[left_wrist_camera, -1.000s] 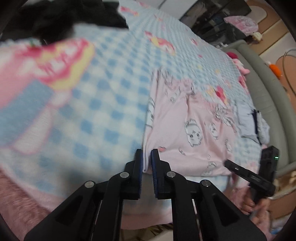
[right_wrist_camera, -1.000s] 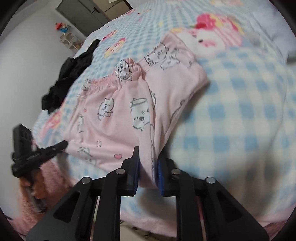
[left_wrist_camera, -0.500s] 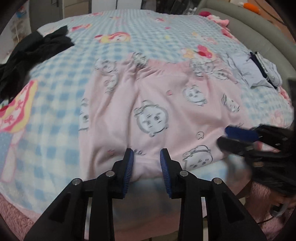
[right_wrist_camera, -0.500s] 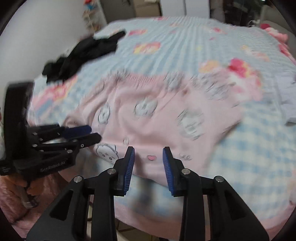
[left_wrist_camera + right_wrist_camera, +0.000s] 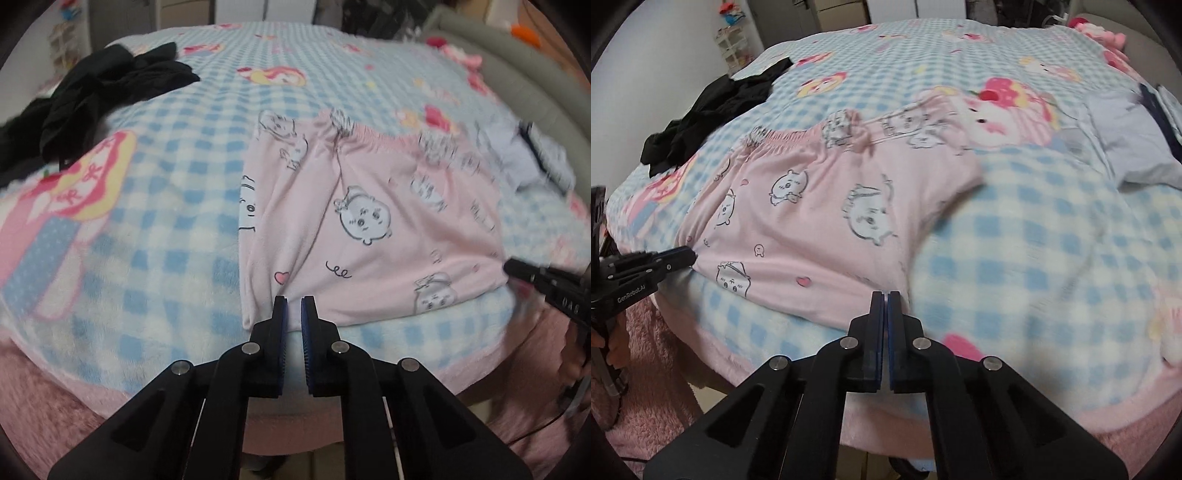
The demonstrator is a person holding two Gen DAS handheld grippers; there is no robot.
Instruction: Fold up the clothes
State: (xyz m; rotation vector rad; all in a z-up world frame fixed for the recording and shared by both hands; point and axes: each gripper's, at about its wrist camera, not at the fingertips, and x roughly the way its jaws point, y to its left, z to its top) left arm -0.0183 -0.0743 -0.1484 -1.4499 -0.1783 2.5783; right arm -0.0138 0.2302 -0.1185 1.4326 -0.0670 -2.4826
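Both jaws just closed: left gripper [image 5: 294, 301] & right gripper [image 5: 885, 295] pinch fleecy pink shorts [image 5: 373, 229] hem.

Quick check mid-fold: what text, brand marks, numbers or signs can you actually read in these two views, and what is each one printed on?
"GenRobot.AI": white lettering on the side of the black left gripper, seen in the right wrist view.
White lettering on the black right gripper in the left wrist view: too blurred to read.
Pink cartoon-print fleece garment: drawings, hearts and squiggles only, no words.
Blue-and-white checked cartoon blanket: pictures only, no readable text.
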